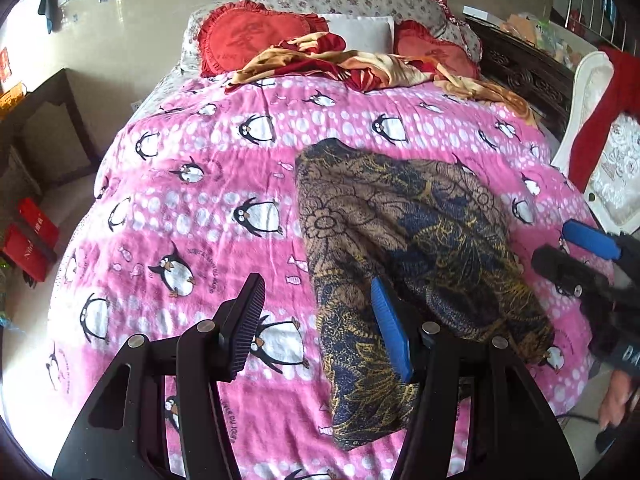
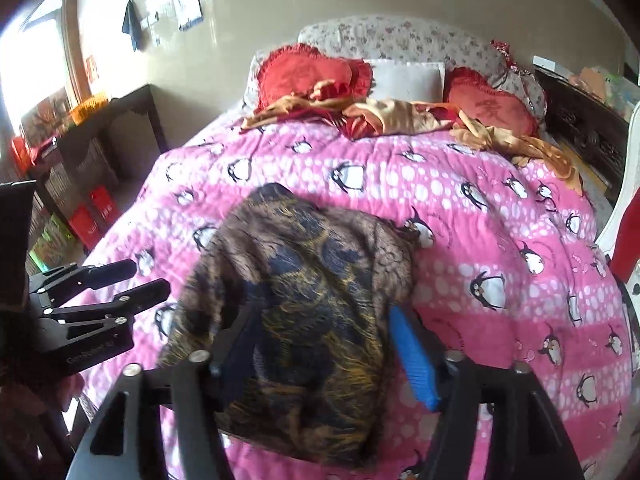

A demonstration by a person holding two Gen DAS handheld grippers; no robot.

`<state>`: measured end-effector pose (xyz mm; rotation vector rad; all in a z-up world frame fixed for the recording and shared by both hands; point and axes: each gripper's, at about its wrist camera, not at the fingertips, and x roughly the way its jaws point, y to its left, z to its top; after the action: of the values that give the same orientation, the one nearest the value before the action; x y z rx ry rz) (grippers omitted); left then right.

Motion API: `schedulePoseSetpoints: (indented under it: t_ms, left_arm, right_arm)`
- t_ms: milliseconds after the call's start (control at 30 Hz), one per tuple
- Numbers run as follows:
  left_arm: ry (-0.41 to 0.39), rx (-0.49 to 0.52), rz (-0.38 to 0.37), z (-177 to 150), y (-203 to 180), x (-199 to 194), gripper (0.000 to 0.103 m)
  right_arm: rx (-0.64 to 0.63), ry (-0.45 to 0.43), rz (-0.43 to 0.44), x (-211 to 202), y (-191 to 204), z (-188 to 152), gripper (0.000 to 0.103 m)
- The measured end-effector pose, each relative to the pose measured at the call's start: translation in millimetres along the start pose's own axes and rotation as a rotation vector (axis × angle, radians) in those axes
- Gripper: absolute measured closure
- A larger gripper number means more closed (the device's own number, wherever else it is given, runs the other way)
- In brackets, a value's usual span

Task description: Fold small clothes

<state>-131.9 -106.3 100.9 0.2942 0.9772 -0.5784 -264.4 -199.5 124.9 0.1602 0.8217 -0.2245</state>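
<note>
Covering the bed: a pink penguin-print quilt (image 1: 192, 184), lying wrinkled under everything. Resting at the head: two red heart-shaped cushions (image 1: 236, 42), a white pillow (image 1: 362, 32), and a crumpled red-and-gold cloth (image 1: 340, 64). Standing at the left wall: a dark table (image 2: 120, 120), with red boxes (image 1: 30, 236) on the floor near it.

Lying on the quilt toward its right half: the brown-and-navy patterned garment (image 1: 400, 240), partly folded over itself.

Hovering over the quilt with jaws spread wide, gripping nothing: the left gripper (image 1: 320, 320), its blue finger over the garment's left edge.

Standing wide apart too: the right gripper (image 2: 324, 344), with the garment's near part lying between its fingers, not pinched.
</note>
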Motion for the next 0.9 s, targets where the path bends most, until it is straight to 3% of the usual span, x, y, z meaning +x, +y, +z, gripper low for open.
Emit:
schedulePoseSetpoints:
  t_ms: [400,533,700,800,900]
  left_arm:
    - [-0.034,-0.027,-0.015,3.4,1.4,-13.7,0.048]
    - [-0.033,-0.025,-0.016,3.2,1.4,-13.2,0.048]
    - [-0.017,-0.022,-0.026,2.1,-2.1,-9.7,0.048]
    - [-0.009,-0.032,-0.037,1.7,-2.7,-6.9,0.031]
    - [-0.019,-0.041,-0.04,1.7,-1.6,-7.5,0.028]
  right_arm:
    - [0.072,0.032,-0.03,7.0,14.4,-6.0,0.033]
    - [0.098,0.032,-0.042,8.4,11.6,-7.4,0.024]
    - [0.103,0.043,-0.045,11.8,11.0,-7.9,0.023]
    - [0.103,0.047,-0.046,13.9,11.5,-7.9,0.022]
    - [0.106,0.054,-0.048,16.4,11.0,-8.1,0.02]
